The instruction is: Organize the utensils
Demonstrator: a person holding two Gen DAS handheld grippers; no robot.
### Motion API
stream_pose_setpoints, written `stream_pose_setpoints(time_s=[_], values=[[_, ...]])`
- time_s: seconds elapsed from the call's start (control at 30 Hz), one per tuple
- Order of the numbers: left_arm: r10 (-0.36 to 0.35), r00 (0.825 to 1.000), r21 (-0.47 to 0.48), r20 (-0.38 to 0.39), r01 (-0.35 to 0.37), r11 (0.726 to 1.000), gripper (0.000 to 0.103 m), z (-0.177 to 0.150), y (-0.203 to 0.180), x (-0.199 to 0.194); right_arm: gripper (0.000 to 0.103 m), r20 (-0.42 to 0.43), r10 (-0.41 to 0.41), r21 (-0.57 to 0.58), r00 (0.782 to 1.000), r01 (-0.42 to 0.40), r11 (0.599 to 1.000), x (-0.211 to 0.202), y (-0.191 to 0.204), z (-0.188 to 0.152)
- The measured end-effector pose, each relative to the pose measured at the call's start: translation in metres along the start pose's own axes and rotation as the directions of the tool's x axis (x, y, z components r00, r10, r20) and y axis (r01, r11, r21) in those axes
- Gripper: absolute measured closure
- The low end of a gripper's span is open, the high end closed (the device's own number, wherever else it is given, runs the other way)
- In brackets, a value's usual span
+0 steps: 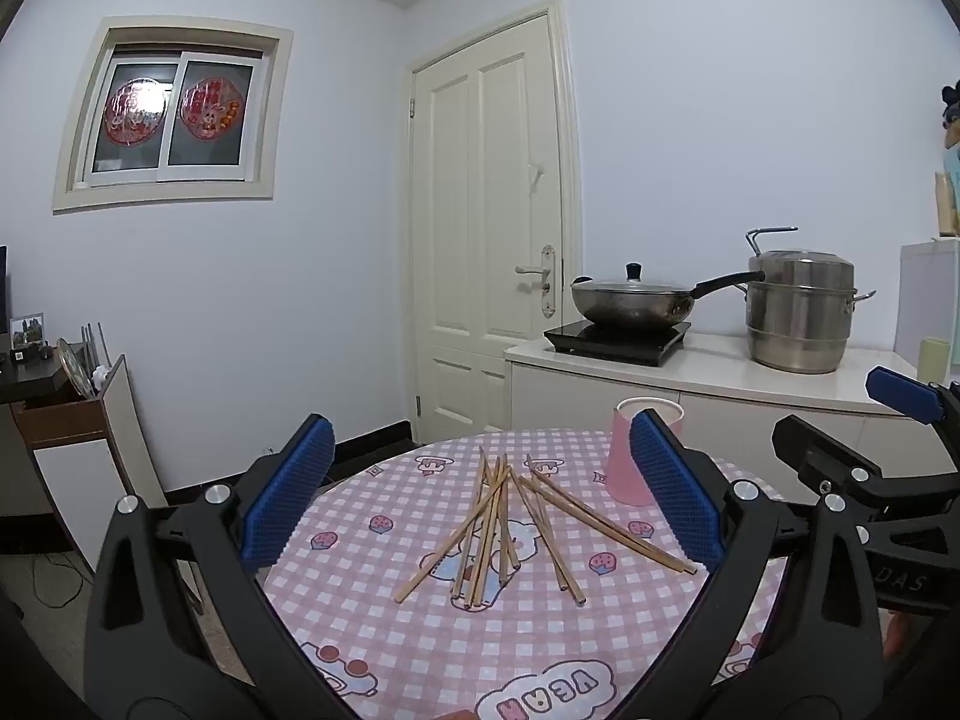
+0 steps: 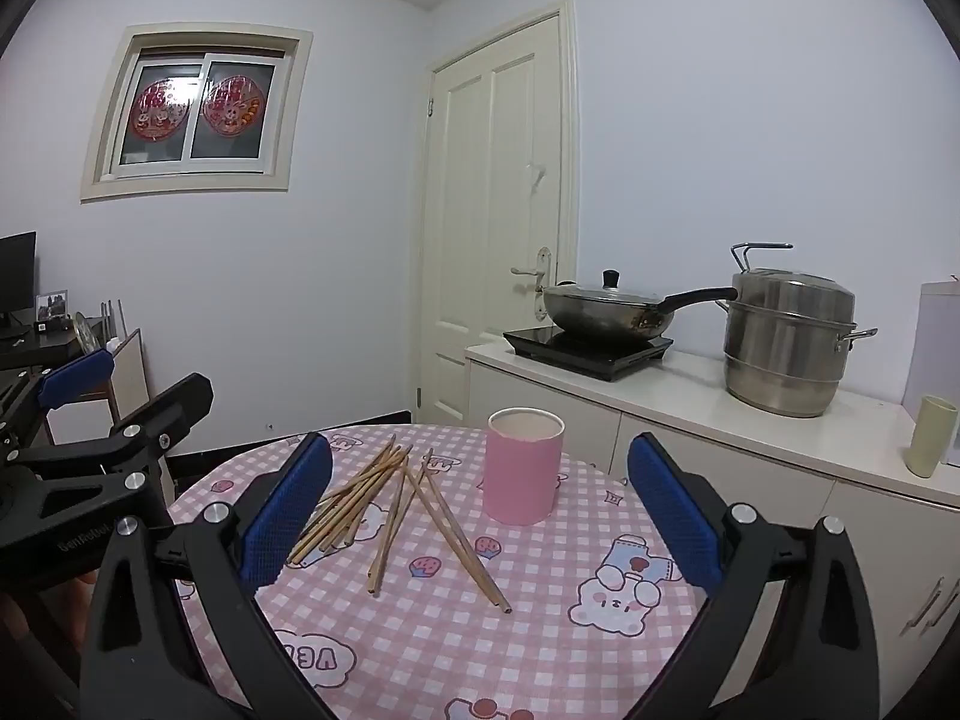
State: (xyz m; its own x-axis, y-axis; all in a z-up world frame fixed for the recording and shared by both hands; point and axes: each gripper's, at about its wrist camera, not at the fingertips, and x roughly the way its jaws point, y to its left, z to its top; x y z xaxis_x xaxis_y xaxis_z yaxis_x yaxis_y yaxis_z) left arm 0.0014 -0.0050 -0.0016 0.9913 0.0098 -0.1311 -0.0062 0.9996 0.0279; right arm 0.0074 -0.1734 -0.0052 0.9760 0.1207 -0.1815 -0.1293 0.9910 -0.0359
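While the chopsticks [image 1: 516, 525] lie loose in a crossed heap on the round table [image 1: 420, 630], I can see them from both wrist cameras: pale wooden sticks fanned out over the pink checked cloth, several overlapping near their far ends. Just to their right stands the pink cup [image 2: 524, 466], upright, its mouth open; I cannot tell whether anything is inside it, since the rim hides the bottom. The cup and the sticks stand near each other but apart.

My left gripper [image 1: 480, 504] hovers over the near edge of the table with its blue pads spread as wide as they go and nothing between them; the heap lies ahead of it, untouched. My right gripper [image 2: 480, 507] is likewise spread wide and empty, with the cup ahead between its fingers and the sticks toward its left finger. Both point a little downward.

Beyond the table runs a white counter [image 2: 690, 390] carrying a black cooktop [image 2: 591, 348] with a lidded wok [image 2: 606, 312] on it, and a steel steamer pot [image 2: 786, 342] beside that. A cream door [image 1: 489, 228] stands closed behind.
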Motion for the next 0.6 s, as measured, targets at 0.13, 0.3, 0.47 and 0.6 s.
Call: stream_pose_setpoints(time_s=[0.13,0.3,0.47,0.6], values=[[0.0,1.0,0.0,0.0,0.0,1.0,0.006,-0.0002,-0.0005,0.0001,0.008,-0.001,0.003,0.003,1.0,-0.003,1.0,0.0009,-0.0016,0.0016],[0.004,1.0,0.005,0.0,-0.004,1.0,0.006,-0.0008,-0.001,-0.0005,0.008,-0.008,0.007,0.004,1.0,-0.007,1.0,0.0015,0.0024,-0.003],[0.002,1.0,0.006,-0.002,-0.002,1.0,0.006,-0.0014,-0.0014,-0.0011,0.008,-0.013,0.009,0.007,1.0,-0.009,1.0,0.0021,0.0019,-0.0042],[0.001,1.0,0.007,-0.003,-0.001,1.0,0.006,-0.0025,-0.0011,0.0001,0.008,-0.015,0.009,0.008,1.0,-0.009,1.0,0.0023,0.0016,-0.0032]])
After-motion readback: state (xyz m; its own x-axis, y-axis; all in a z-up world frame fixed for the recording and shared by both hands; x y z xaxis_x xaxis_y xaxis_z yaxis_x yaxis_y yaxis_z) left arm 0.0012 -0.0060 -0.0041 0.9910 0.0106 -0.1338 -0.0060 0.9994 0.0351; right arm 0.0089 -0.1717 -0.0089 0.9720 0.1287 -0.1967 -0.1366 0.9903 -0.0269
